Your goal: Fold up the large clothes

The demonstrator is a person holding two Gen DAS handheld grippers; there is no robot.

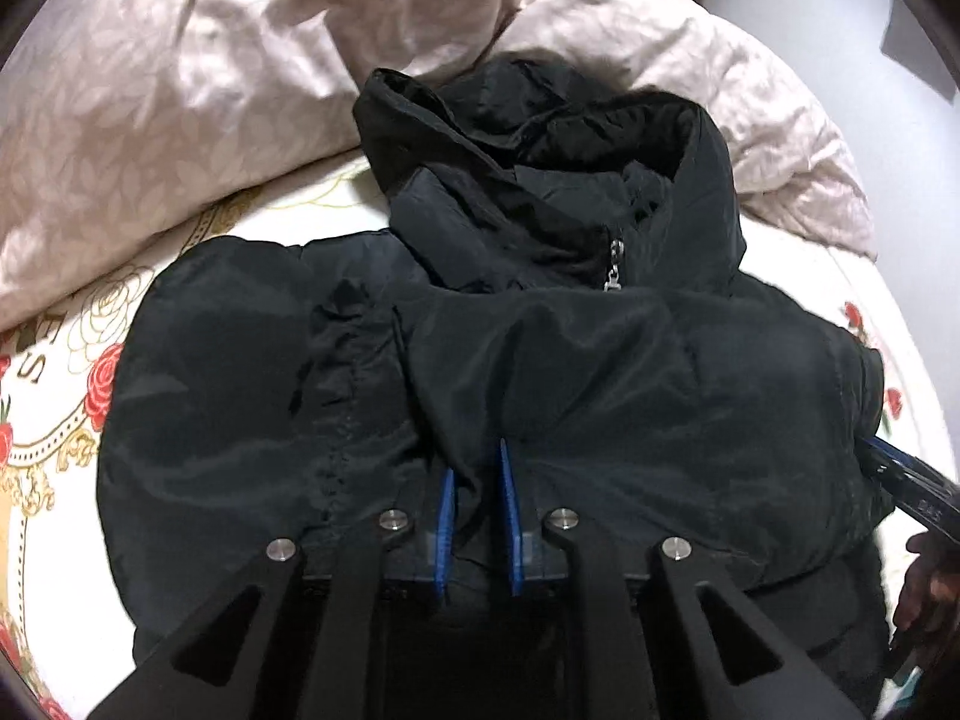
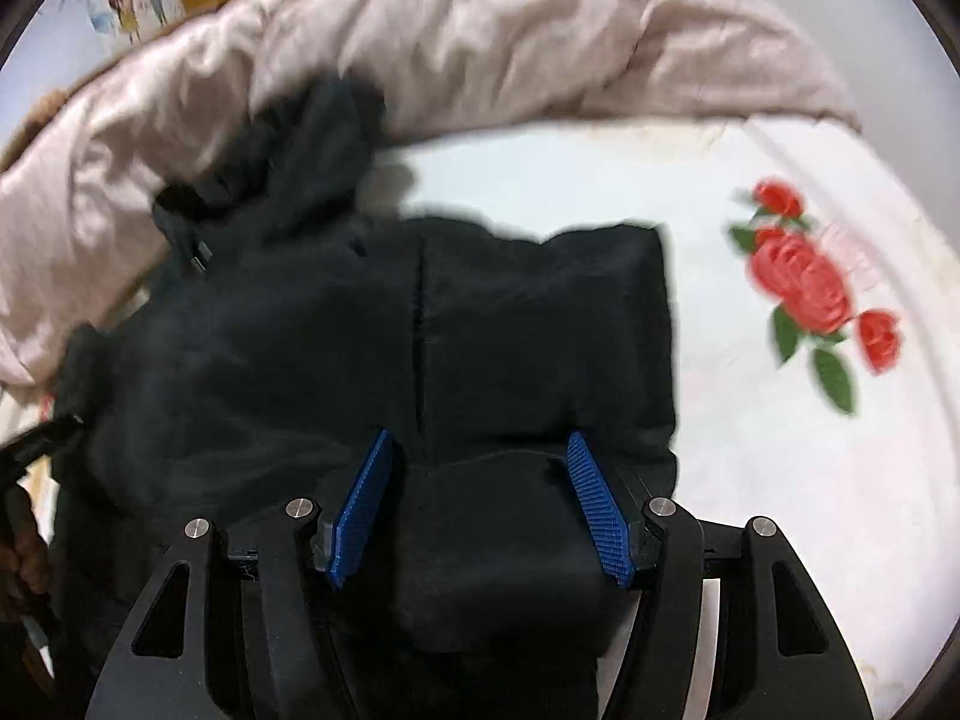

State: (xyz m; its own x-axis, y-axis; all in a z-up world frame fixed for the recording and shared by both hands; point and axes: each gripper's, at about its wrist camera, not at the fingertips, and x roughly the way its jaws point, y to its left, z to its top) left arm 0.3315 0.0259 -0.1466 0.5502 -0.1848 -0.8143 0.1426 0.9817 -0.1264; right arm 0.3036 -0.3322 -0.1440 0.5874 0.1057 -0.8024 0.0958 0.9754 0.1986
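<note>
Rose-printed bed sheet (image 1: 54, 456), pink quilt (image 1: 180, 90) behind | left wrist: black hooded jacket (image 1: 240, 372) lies flat, left gripper (image 1: 477, 516) pinched on a fold of it | right wrist: right gripper (image 2: 480, 510) half apart, straddling jacket fabric, pads (image 2: 600, 510) not clearly pressing.

We count one black hooded jacket (image 1: 480, 360) in the middle of the bed sheet (image 2: 780, 480), one pink quilt (image 1: 150, 120) bunched along the sheet's far edge, two grippers, left (image 1: 478, 516) and right (image 2: 480, 510), and one rose cluster (image 2: 804, 294) near the right edge.
</note>
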